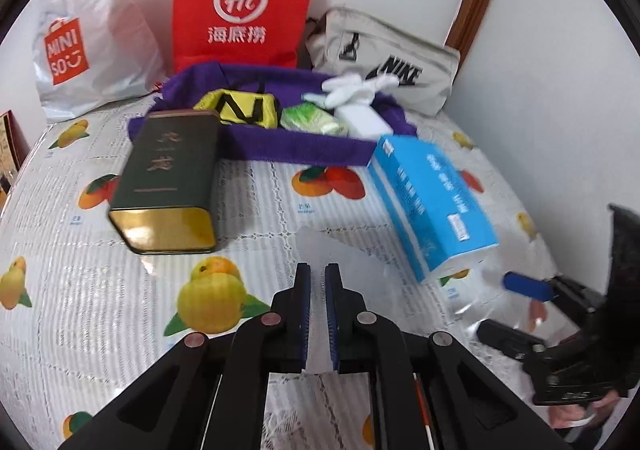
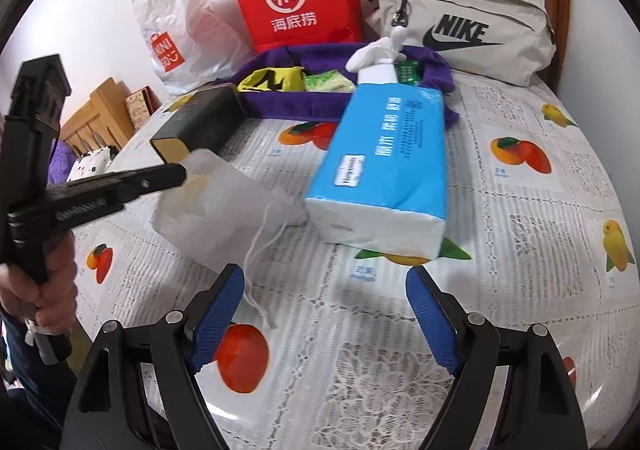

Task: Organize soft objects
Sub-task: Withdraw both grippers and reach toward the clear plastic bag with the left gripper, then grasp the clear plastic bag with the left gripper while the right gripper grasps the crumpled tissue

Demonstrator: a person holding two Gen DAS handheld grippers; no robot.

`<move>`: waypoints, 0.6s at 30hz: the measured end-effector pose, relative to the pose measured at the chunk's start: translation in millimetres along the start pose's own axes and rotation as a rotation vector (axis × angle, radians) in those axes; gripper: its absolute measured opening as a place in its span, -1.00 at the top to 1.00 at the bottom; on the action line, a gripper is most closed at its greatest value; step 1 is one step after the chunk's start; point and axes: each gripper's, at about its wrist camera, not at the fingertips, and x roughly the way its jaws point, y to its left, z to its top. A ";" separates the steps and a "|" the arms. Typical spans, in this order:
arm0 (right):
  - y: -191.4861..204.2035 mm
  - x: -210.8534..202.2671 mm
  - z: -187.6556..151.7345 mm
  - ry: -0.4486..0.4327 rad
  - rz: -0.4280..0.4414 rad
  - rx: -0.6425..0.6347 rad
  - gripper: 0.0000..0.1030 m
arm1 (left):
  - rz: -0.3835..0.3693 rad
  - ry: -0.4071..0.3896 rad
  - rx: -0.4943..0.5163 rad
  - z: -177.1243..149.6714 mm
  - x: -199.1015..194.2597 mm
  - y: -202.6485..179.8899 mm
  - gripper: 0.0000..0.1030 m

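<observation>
Left gripper (image 1: 318,274) pinched tight on the white mesh pouch (image 2: 224,206), lifting it. Right gripper (image 2: 325,290) spread wide, empty, facing the blue tissue pack (image 2: 384,166).

green tin (image 1: 168,180), red bag (image 1: 244,6), nike pouch (image 2: 468,30)

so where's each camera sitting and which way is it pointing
Left wrist: on the left claw, looking forward over the table at the purple tray; its fingers pinch a translucent pouch, and the right claw shows at the right edge.
Right wrist: on the open right claw, facing the tissue pack; the left claw enters from the left.
Shared: pouch, tray, tissue pack.
</observation>
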 end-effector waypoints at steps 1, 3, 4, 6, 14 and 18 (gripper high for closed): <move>3.3 0.2 0.4 0.000 0.003 -0.007 -0.60 | 0.002 -0.013 -0.007 0.3 -6.5 3.0 0.85; 9.4 1.1 1.4 -0.001 0.009 -0.016 -0.60 | 0.020 -0.037 -0.014 0.7 -17.3 8.1 0.85; 13.0 1.7 2.2 -0.004 0.016 -0.022 -0.60 | 0.027 -0.047 -0.019 0.8 -22.6 11.6 0.85; 20.7 4.3 3.9 -0.003 0.029 -0.035 -0.60 | 0.040 -0.067 -0.034 0.7 -32.5 20.5 0.85; 53.5 31.6 14.3 0.017 0.053 -0.085 -0.60 | 0.134 -0.092 -0.101 -7.0 -52.2 65.3 0.85; 65.3 48.2 18.6 0.029 0.038 -0.095 -0.60 | 0.181 -0.045 -0.136 -17.5 -38.3 89.5 0.85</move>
